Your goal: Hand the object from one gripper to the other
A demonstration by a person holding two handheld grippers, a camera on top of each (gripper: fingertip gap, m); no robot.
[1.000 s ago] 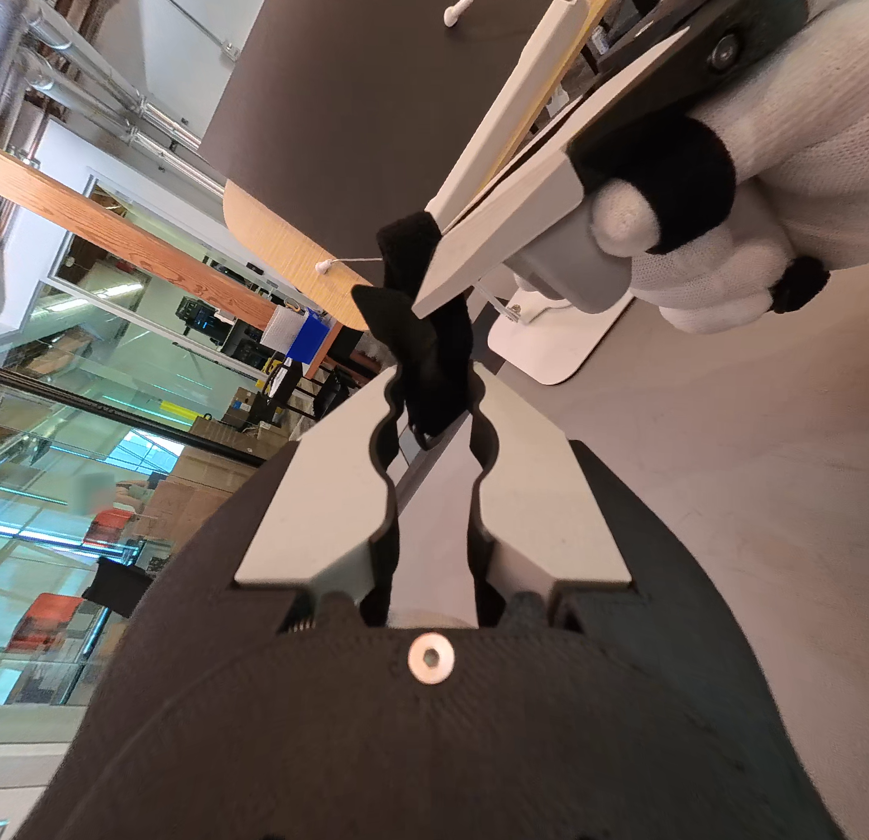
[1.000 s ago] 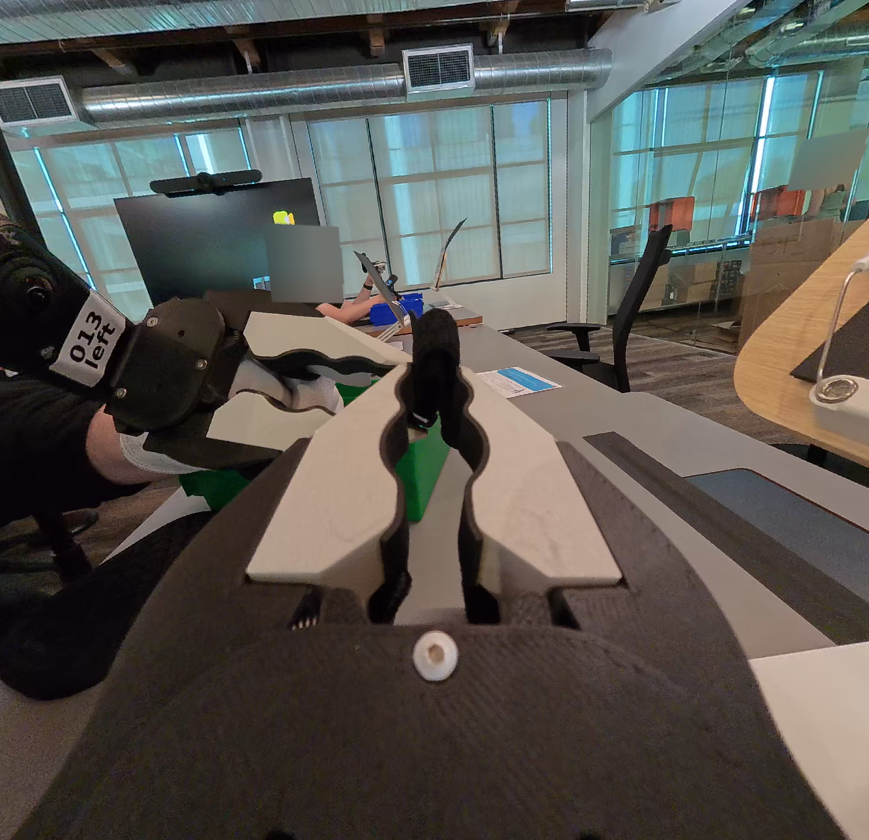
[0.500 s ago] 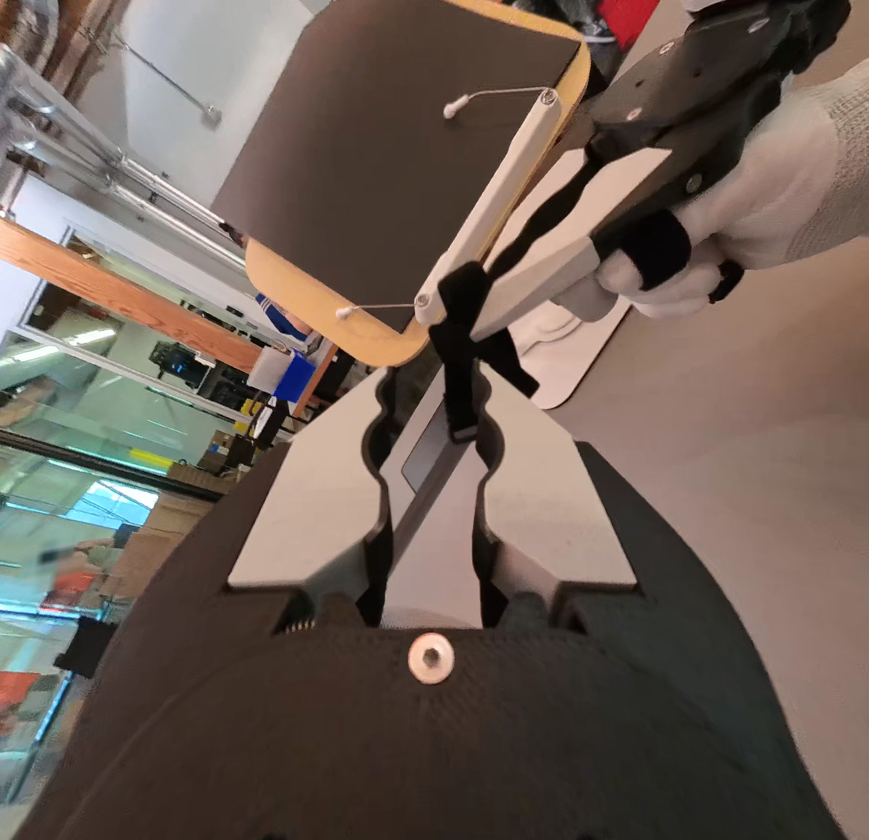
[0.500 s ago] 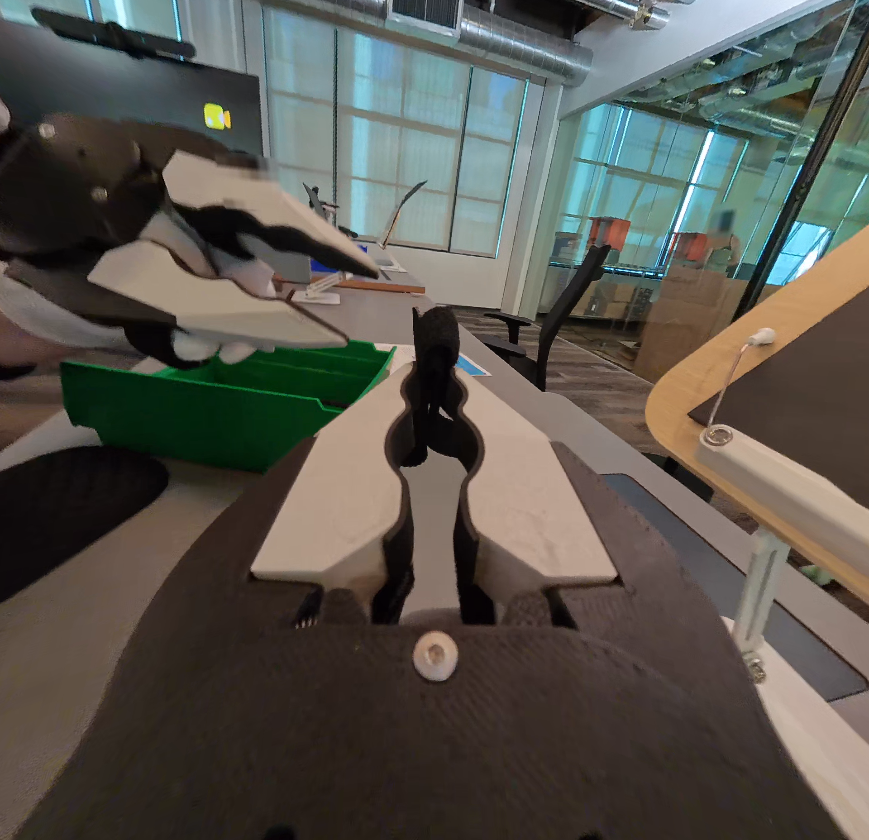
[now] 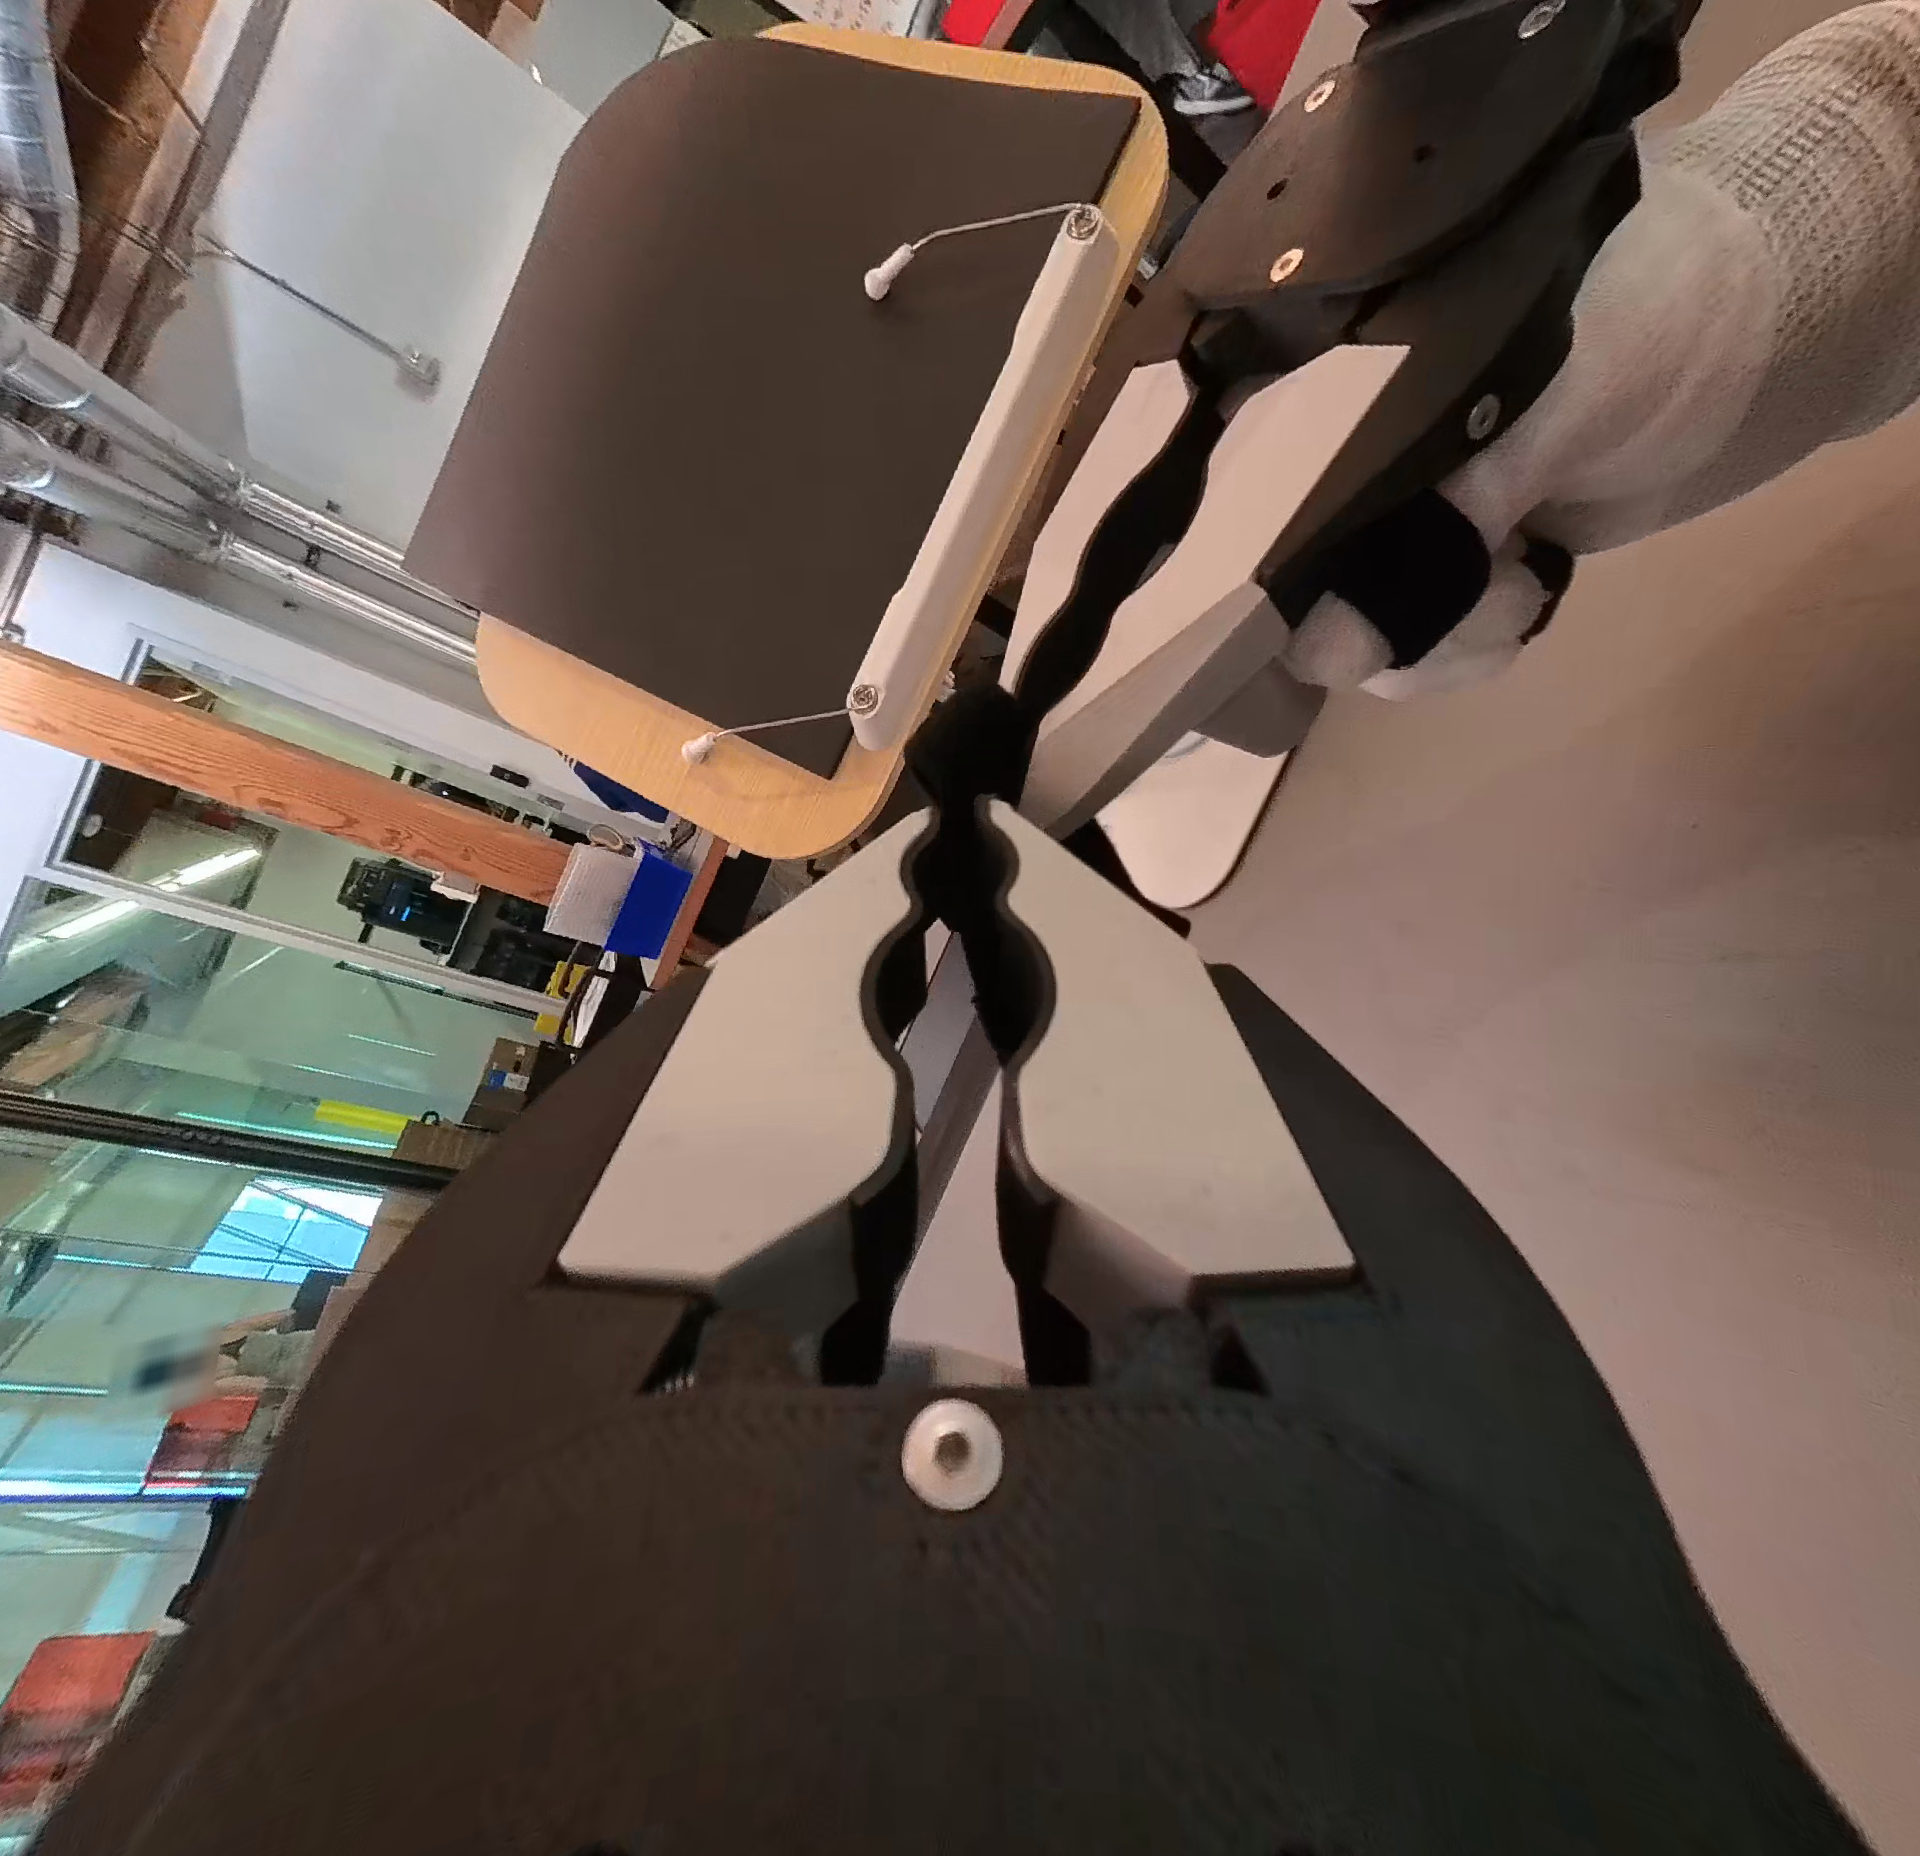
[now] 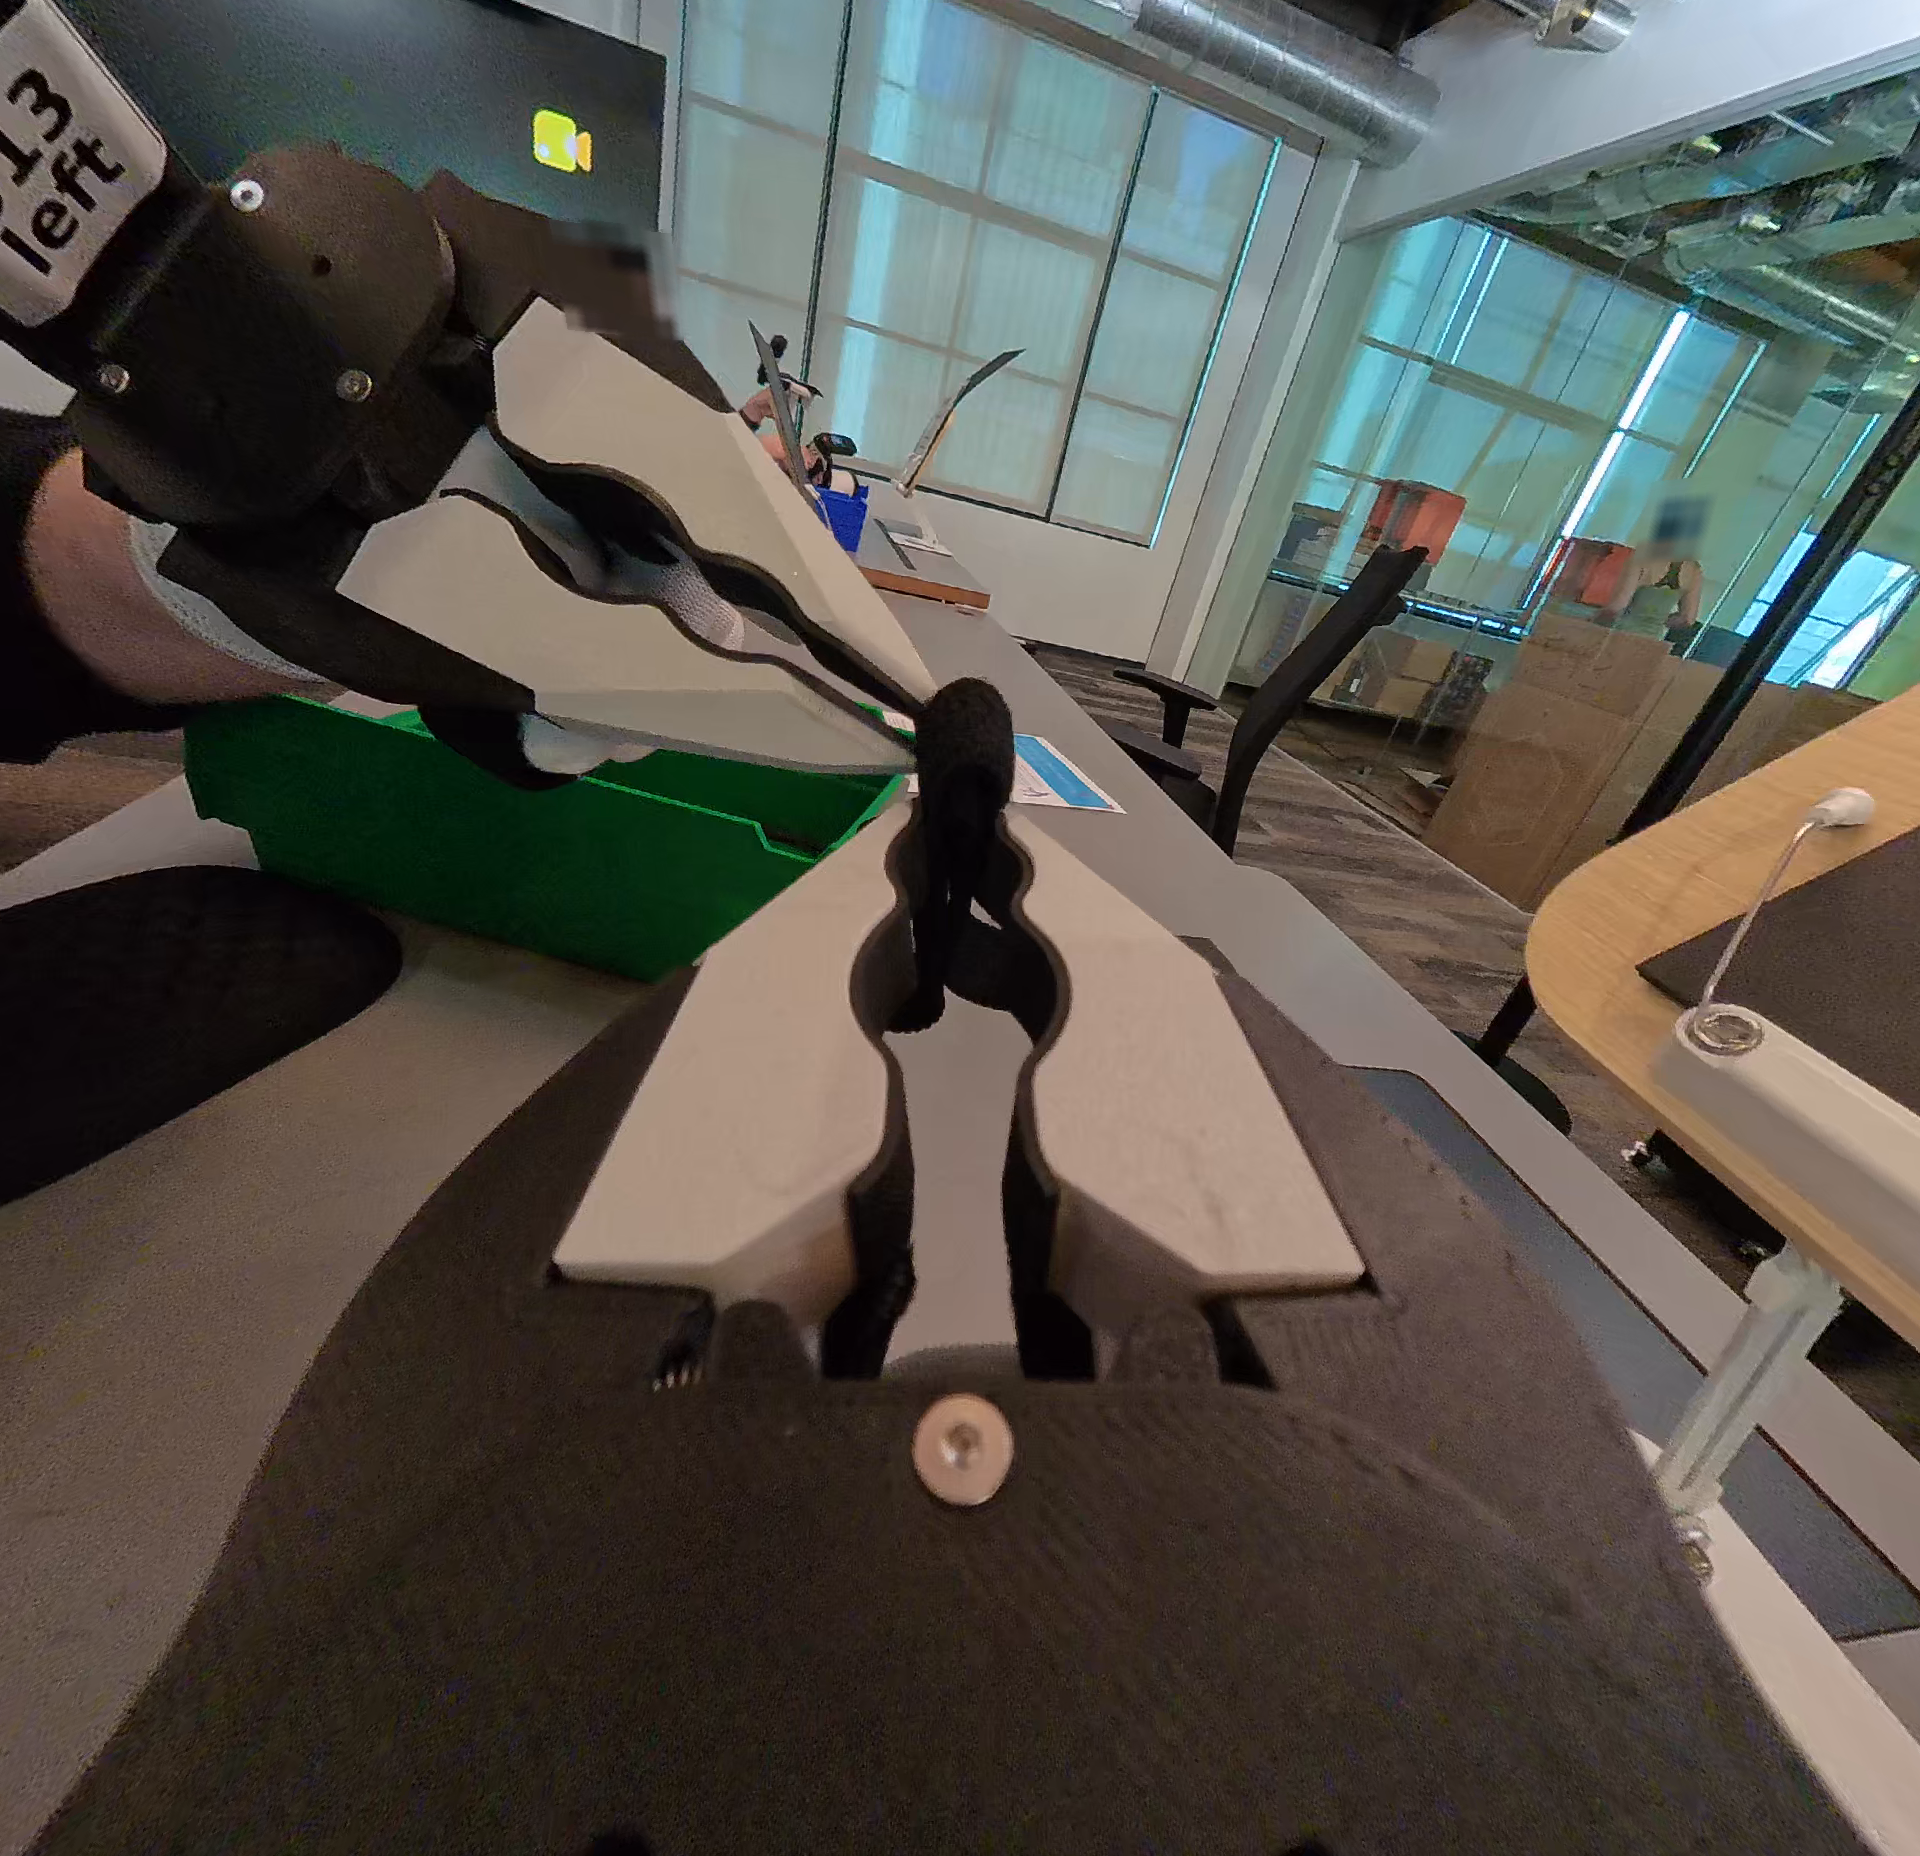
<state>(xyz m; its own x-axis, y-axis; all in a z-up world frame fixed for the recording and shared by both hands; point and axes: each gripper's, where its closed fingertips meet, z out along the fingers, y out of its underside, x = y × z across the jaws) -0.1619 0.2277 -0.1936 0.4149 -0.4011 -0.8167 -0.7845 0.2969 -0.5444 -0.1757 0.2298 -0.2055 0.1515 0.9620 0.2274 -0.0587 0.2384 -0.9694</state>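
Left gripper (image 6: pixel 906 723) just closed on the strap (image 6: pixel 961 767) too; right gripper (image 6: pixel 961 840) still pinching it, so handover's halfway.

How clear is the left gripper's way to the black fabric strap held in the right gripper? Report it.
Yes, it looks clear: nothing lies between them. The left gripper appears closed on the looped top of the black fabric strap, while the right gripper grips it lower down.
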